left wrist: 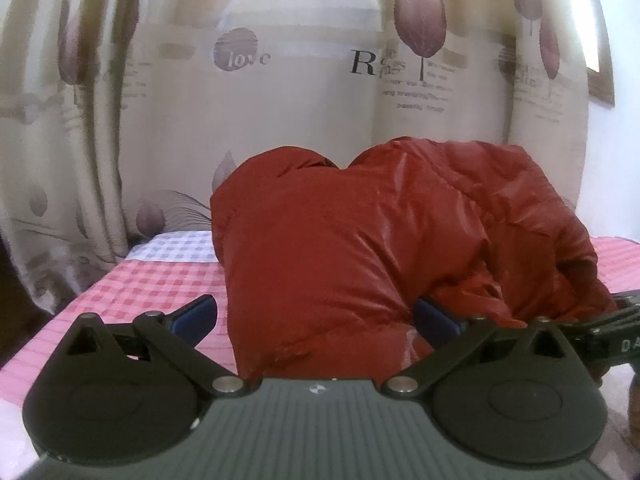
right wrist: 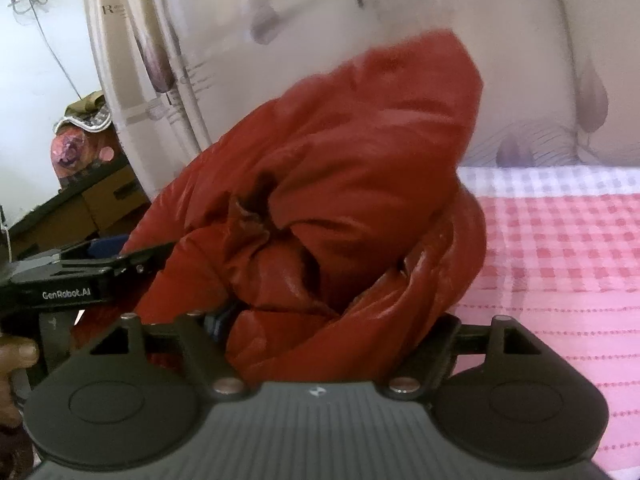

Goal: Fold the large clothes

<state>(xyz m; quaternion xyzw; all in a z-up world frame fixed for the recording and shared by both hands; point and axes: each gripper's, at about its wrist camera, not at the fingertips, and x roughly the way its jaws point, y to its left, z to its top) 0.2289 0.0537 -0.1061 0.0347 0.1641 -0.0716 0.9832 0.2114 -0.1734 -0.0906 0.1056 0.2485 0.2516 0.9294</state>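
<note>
L fingers (left wrist: 196, 314) wide open, jacket (left wrist: 360, 240) between | R fingers (right wrist: 218, 320) open, straddling jacket bundle

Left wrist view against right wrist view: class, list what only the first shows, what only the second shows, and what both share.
Only the left wrist view: the word "love" printed on the curtain, and a framed edge at far right.

Only the right wrist view: a cardboard box, a hanging cable, and the fingers of a hand.

Both: the red puffy jacket on the pink checked sheet, the patterned curtain, and open jaws with jacket between them.
</note>
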